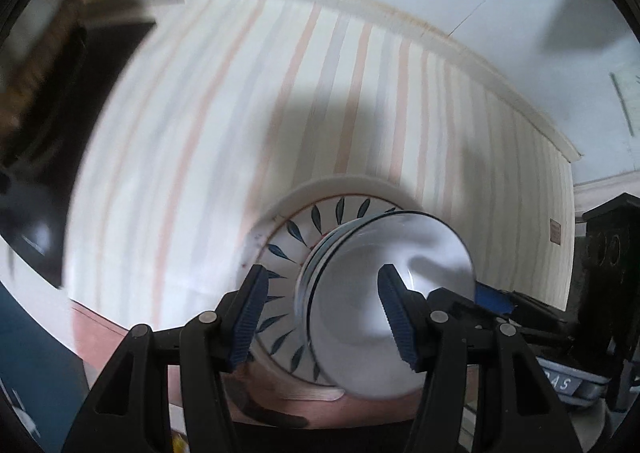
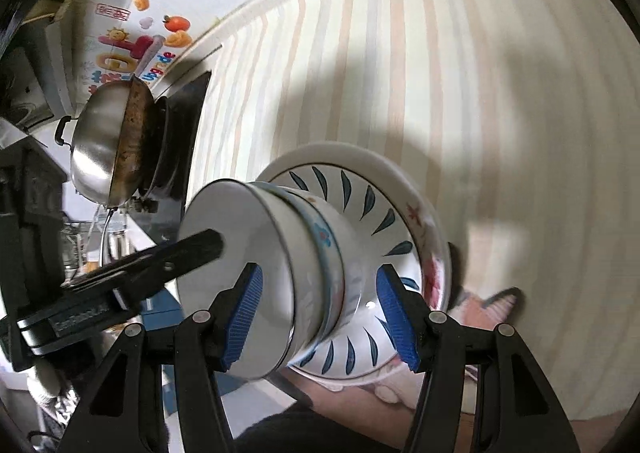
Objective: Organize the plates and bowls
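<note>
The stack of bowls (image 2: 280,277) stands nested on a leaf-patterned plate (image 2: 372,213), which sits on the striped countertop (image 2: 440,73). In the right wrist view the stack lies straight ahead of the right gripper (image 2: 320,317) and just beyond its blue pads (image 2: 394,317): the top white bowl (image 2: 236,253) shows past the left pad and the plate's rim past the right one. Those jaws stand apart and press on nothing.

The left gripper (image 1: 324,313) also hovers over the stack, its jaws open, the white bowl (image 1: 384,293) ahead between and beyond the pads, the plate (image 1: 288,229) spreading out past the left pad. One of its black fingers (image 2: 188,253) reaches across the top bowl in the right wrist view, so I judge the left hand nearer. The stack's axis runs up towards both cameras, so a grasp would have to take a rim from above.

Off to the left of the right jaws, a steel wok (image 2: 108,145) sits on the stove (image 2: 184,141).
</note>
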`<state>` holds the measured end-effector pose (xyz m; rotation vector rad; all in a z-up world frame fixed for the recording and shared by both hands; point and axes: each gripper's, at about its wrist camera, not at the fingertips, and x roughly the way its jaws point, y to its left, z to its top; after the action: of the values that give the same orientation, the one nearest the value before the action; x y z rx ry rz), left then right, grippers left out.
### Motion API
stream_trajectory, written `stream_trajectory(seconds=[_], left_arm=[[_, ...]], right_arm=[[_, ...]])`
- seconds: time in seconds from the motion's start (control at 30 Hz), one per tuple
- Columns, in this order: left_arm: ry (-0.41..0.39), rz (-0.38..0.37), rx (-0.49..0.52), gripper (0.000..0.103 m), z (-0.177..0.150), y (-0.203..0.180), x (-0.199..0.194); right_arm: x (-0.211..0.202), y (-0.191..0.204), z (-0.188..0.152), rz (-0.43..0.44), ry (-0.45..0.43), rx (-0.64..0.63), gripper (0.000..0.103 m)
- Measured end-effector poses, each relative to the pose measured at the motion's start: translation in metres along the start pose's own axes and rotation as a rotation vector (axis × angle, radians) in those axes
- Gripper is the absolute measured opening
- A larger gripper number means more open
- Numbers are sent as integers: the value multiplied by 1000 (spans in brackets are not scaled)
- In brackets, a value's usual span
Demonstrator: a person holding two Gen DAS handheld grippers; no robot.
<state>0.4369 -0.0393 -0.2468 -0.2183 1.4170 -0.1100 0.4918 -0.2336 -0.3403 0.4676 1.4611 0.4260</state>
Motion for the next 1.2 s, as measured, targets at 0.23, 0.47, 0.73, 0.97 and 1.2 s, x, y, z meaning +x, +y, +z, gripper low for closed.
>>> stream_trajectory(seconds=[0.23, 0.47, 0.73, 0.97, 1.2], left_arm=[[-131, 46, 99, 55, -33, 8, -56], [-240, 100, 206, 87, -80, 23, -101], [-402, 116, 217, 96, -133, 33, -164], [-529, 109, 209, 100, -187, 28, -215], [-629, 117, 186, 103, -255, 20, -260]], right_arm=[[-52, 43, -46, -139, -137, -32, 71], [-96, 100, -115, -277, -330, -20, 91], [-136, 151, -185, -398, -488, -29, 97], [-190, 197, -249, -451, -634, -106, 99], [-234, 227, -326, -454, -727, -183, 100]])
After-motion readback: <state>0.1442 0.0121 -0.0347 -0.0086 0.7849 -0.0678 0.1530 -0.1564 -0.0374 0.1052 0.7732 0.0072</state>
